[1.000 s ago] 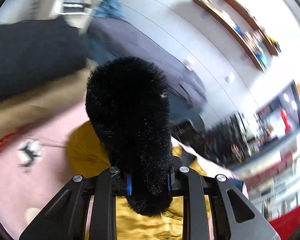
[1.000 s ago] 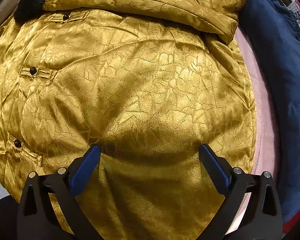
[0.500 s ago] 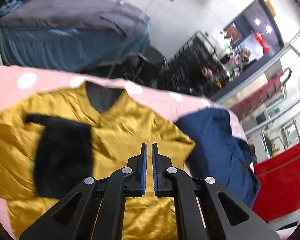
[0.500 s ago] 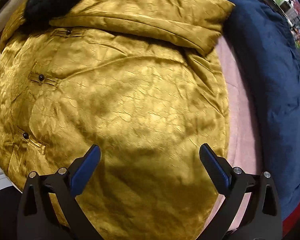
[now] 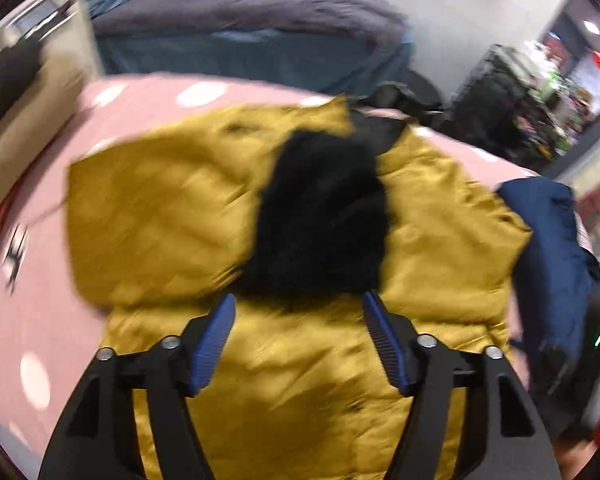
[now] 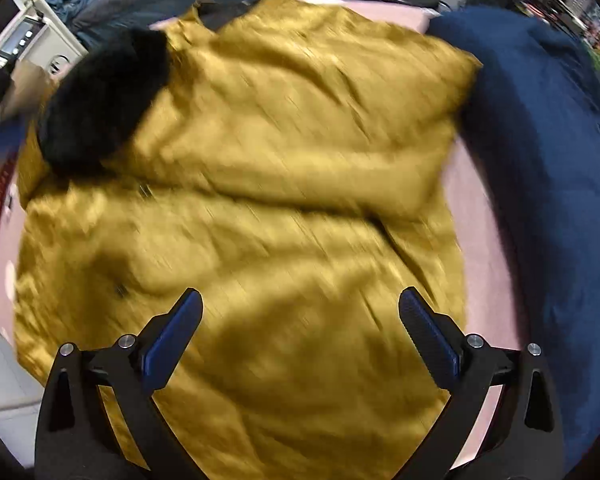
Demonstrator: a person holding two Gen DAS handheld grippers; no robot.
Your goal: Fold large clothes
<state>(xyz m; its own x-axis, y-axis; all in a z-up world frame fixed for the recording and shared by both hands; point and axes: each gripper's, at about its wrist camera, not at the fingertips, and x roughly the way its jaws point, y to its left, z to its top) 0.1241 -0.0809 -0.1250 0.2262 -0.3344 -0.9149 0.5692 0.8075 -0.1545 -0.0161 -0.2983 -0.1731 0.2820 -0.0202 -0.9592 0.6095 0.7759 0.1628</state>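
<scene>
Lay spread across the pink bed (image 5: 44, 264), filling most of it: gold jacket (image 5: 160, 216), front up, both sleeves folded in over the chest. Rested on the chest near the collar, at the bed's far edge: black fur cuff (image 5: 320, 220), seen toward the far left corner in the right wrist view (image 6: 100, 100). Hovered above the jacket just short of the cuff: left gripper (image 5: 298, 340), fingers (image 5: 212, 344) spread, having just been opening, nothing pinched between them. Sat bunched along the bed's right edge, touching the jacket's right side: navy garment (image 6: 540, 140), also visible at the right of the left wrist view (image 5: 548, 248). Hung over the jacket's lower half, near the bed's near edge: right gripper (image 6: 300, 336), fingers (image 6: 428, 340) spread wide, empty, clear of the cloth. Blurred in both views, so buttons and fabric pattern could not be made out sharply. Beyond the bed's far edge, a second bed with grey and blue covers (image 5: 240, 20).
</scene>
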